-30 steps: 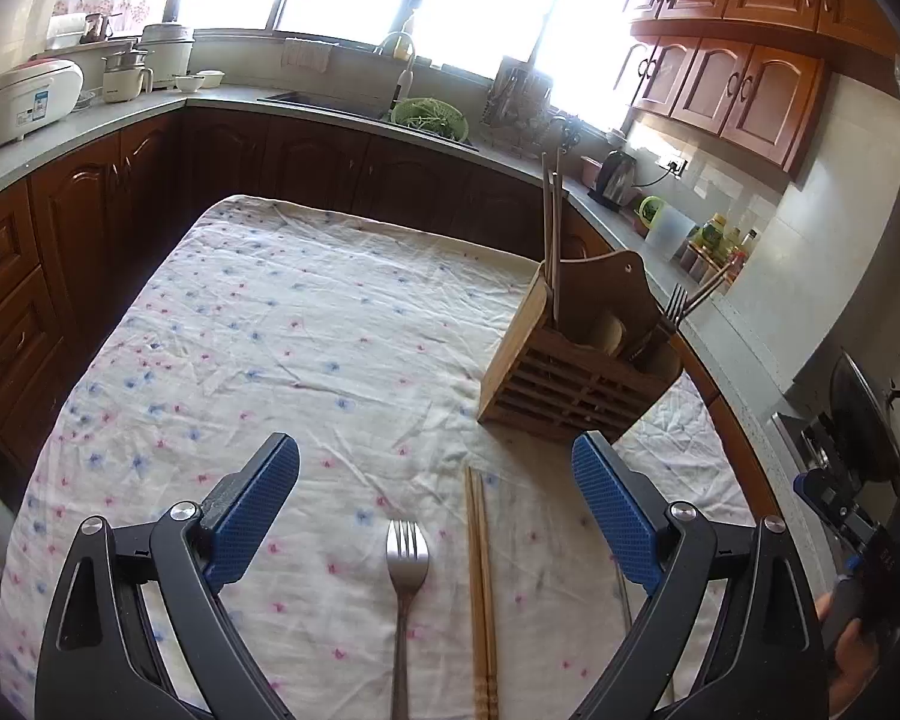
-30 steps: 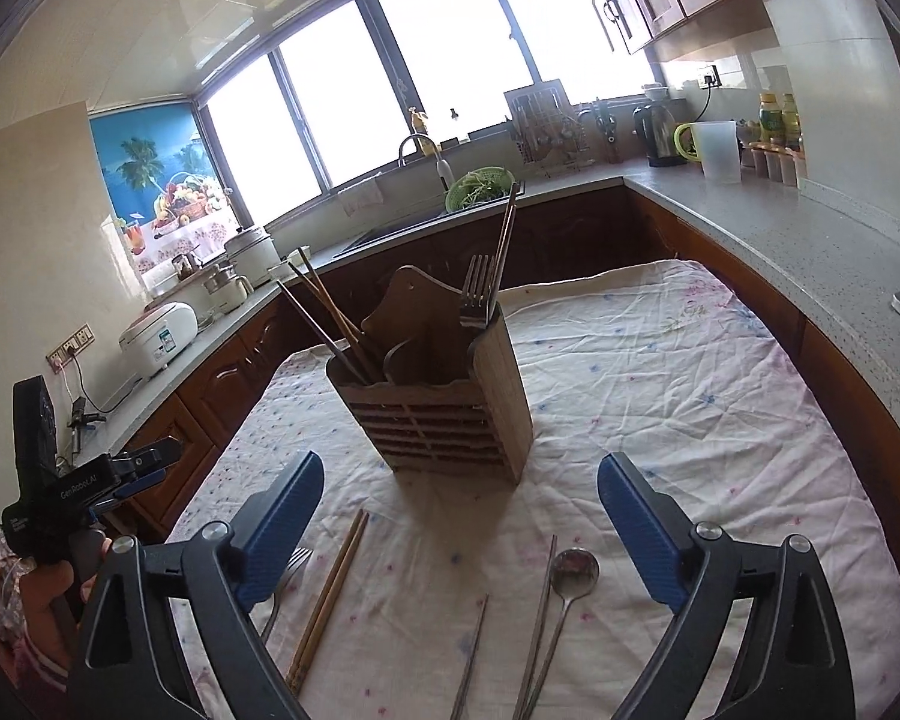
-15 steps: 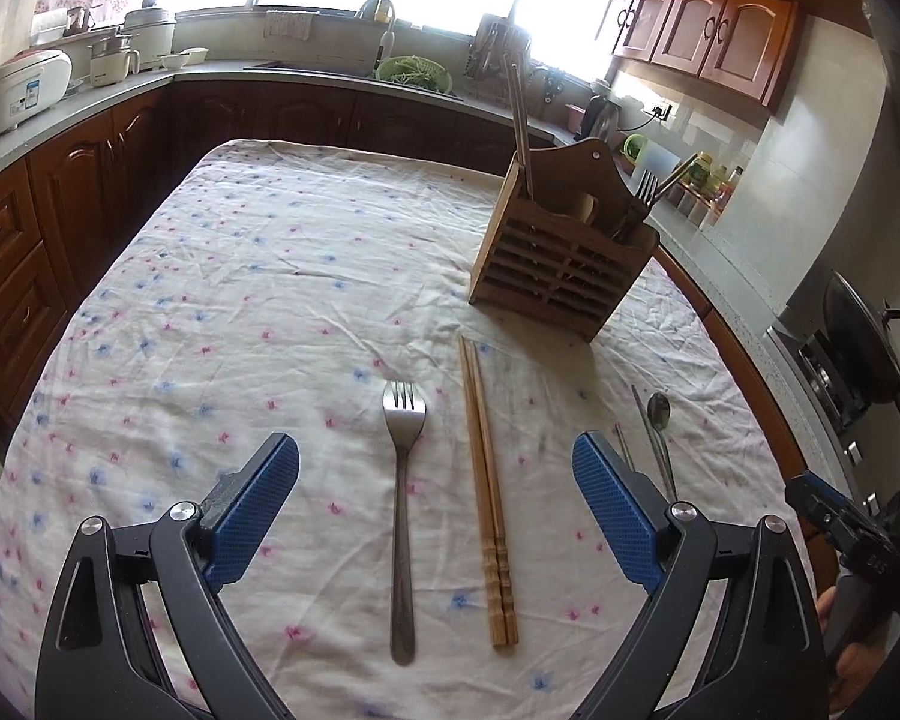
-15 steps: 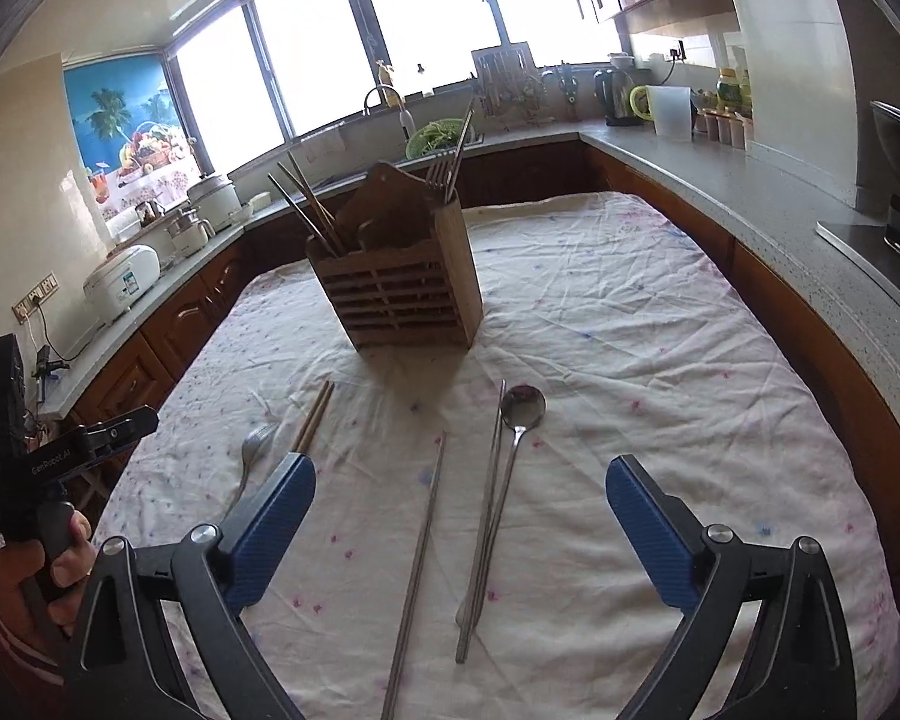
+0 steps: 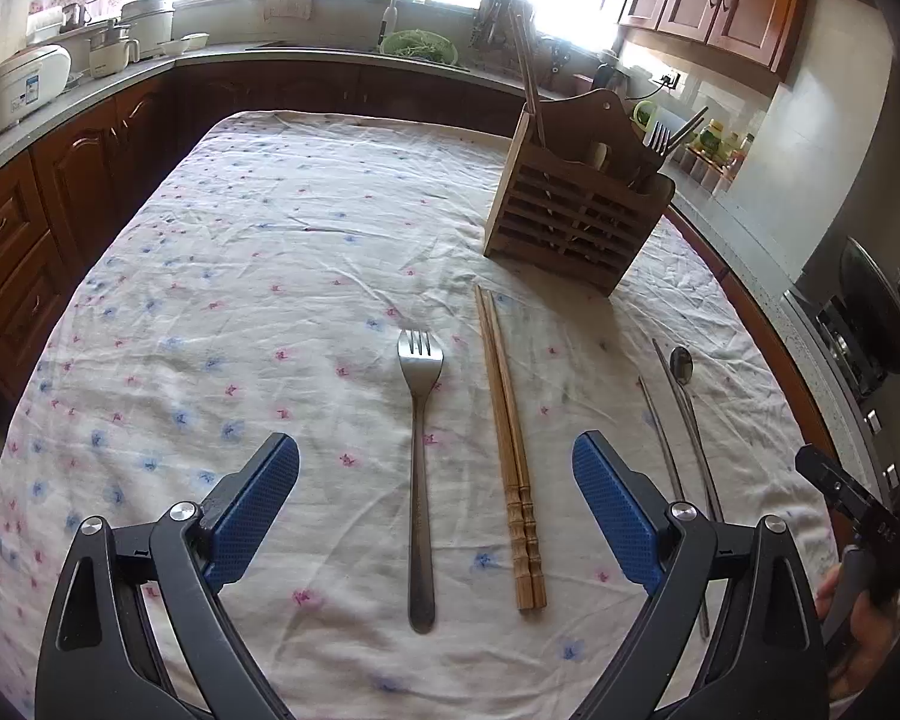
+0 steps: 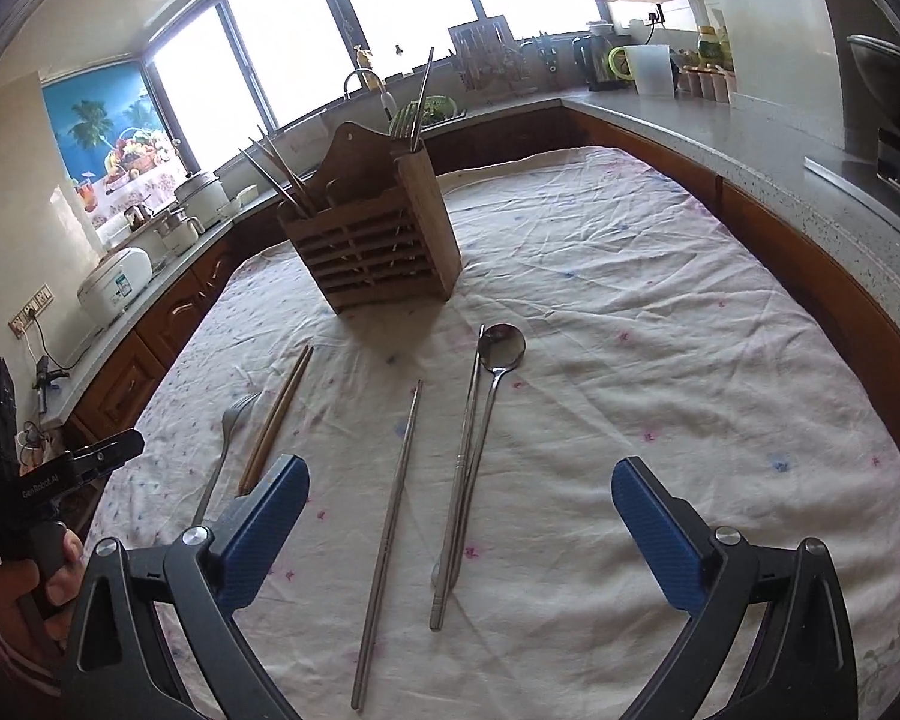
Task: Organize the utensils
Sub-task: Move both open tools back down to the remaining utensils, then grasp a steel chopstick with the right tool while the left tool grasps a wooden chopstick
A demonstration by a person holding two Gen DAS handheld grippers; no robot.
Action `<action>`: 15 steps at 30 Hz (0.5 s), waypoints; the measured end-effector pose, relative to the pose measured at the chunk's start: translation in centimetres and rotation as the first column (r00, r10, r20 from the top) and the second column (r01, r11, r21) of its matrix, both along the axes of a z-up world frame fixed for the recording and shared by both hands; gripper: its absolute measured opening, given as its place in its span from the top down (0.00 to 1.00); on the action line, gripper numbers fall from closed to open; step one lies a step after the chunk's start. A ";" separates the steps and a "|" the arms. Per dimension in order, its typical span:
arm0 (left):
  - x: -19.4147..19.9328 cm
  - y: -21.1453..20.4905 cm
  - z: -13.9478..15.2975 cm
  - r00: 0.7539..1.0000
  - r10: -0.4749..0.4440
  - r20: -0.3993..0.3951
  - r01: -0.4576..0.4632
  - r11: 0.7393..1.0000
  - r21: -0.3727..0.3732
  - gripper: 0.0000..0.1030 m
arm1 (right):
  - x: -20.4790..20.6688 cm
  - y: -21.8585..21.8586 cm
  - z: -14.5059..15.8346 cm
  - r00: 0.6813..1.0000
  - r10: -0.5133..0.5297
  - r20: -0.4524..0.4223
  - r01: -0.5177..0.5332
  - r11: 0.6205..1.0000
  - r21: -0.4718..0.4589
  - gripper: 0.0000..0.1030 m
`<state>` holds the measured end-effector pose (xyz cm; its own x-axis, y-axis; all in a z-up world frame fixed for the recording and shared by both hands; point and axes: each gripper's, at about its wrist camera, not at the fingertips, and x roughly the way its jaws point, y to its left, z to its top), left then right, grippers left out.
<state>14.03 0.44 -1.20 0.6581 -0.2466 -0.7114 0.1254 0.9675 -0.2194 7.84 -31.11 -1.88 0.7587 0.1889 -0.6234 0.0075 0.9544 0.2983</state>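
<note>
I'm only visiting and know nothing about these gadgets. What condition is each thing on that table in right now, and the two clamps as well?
left gripper: jaws wide open, empty
right gripper: jaws wide open, empty
fork: flat on the cloth, tines away
wooden chopsticks: flat, paired side by side
metal chopsticks: flat, lying apart
spoon: flat, beside one metal chopstick
wooden holder: upright, utensils already standing inside
tablecloth: spread out, wrinkled

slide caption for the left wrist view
Open left gripper above a fork and wooden chopsticks, wooden caddy beyond.
</note>
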 end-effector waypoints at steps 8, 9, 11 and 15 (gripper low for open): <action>2.8 -2.5 -0.1 0.998 -0.060 -0.017 0.061 0.996 0.070 0.08 | 2.8 -0.1 -0.1 0.999 0.014 -0.040 -0.015 0.999 -0.028 0.22; 3.2 -2.8 -0.2 0.997 -0.068 -0.021 0.070 0.994 0.080 0.09 | 3.3 -0.2 -0.1 0.999 0.016 -0.045 -0.017 1.000 -0.020 0.29; 4.2 -3.3 -0.3 0.996 -0.080 -0.031 0.082 0.994 0.078 0.11 | 4.3 -0.4 -0.4 0.997 0.017 -0.069 -0.017 1.000 -0.003 0.36; 6.8 -3.6 -1.1 0.992 -0.091 -0.083 0.095 0.994 0.047 0.28 | 6.4 -0.4 -0.9 0.994 0.040 -0.103 -0.039 0.999 0.006 0.58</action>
<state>20.84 -3.18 -2.28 0.5739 -0.2659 -0.7746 0.1990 0.9628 -0.1830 14.22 -31.55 -2.83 0.6826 0.2202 -0.6968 0.0007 0.9533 0.3020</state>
